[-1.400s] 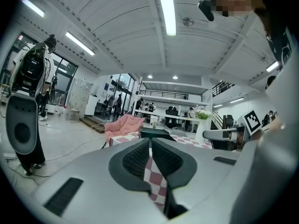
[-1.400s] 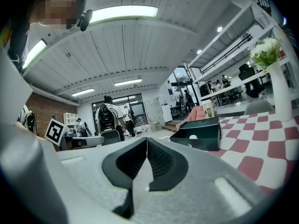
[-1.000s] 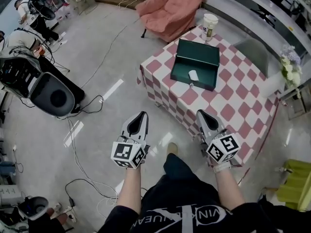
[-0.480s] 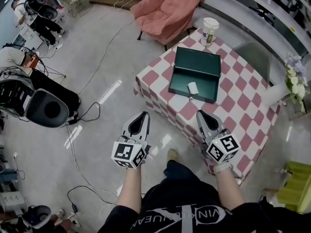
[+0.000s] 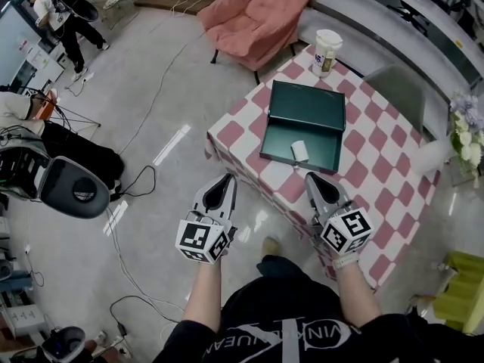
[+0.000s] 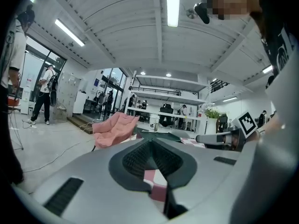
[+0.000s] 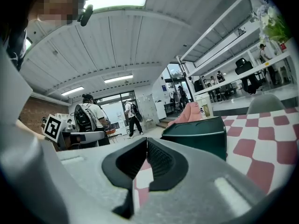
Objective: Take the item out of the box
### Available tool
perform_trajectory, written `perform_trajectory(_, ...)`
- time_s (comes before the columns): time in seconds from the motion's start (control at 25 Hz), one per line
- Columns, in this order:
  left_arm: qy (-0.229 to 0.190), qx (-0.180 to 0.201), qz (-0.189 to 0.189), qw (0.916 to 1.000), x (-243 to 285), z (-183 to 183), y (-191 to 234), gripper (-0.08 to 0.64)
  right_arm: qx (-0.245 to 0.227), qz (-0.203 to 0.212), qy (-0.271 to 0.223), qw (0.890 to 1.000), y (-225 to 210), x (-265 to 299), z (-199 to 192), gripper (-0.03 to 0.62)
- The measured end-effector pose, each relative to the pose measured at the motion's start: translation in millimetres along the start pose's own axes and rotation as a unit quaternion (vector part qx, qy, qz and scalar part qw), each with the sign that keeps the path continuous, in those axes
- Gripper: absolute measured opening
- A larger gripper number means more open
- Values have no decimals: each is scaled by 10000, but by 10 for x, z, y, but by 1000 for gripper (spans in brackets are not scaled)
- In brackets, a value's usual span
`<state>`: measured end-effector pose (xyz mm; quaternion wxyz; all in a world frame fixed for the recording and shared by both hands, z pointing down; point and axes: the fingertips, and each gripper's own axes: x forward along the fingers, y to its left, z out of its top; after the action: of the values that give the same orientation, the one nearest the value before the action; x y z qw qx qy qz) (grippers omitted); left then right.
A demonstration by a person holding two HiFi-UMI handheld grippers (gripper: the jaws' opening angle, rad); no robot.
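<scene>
Head view. We hold the left gripper (image 5: 221, 181) and the right gripper (image 5: 313, 180) side by side in front of us, pointing towards the table (image 5: 382, 176) with its red-and-white chequered cloth. The right one hangs over the table's near edge, and the left one hangs over the floor beside it. Neither touches anything.

Gripper views. The jaws of the left gripper (image 6: 152, 142) are together with nothing between them. The jaws of the right gripper (image 7: 146, 142) are likewise together and empty.

The dark green box (image 5: 304, 124) stands open on the table, well ahead of both tools. Its lid appears to be laid back on the far side, towards the cup (image 5: 327, 51) and the pink armchair (image 5: 261, 13). The item (image 5: 299, 150) is a small white object lying on the floor of the tray, close to the near wall and apart from the other walls.

We judge the item to be light, and probably rigid enough for a modest pinch. It is too small in these views for us to name its material.

We would take it across its narrower sides, coming in from above so that the jaws clear the near wall. The right gripper is the nearer tool, and its jaws must part first. A light box may slide on the cloth, so the left gripper could steady the rim.
</scene>
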<state>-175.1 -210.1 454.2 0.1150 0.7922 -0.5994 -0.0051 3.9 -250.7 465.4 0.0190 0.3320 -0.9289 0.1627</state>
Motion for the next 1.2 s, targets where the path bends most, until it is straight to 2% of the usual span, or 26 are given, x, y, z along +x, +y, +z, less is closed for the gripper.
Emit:
perform_trajectory(0.68,50,48,-185,9998,383,104,43,25,107,-65,256,9996,-198,199,-3,6)
perform_trajectory(0.96,127,31,-308,9994,617,86,130,25,-127,-96,479,9987,-246,282,8,6)
perform_trajectory(1.2,179,114,-597,9980,946,117,157,25,-371,-285,806,9956,-370,357,21,6)
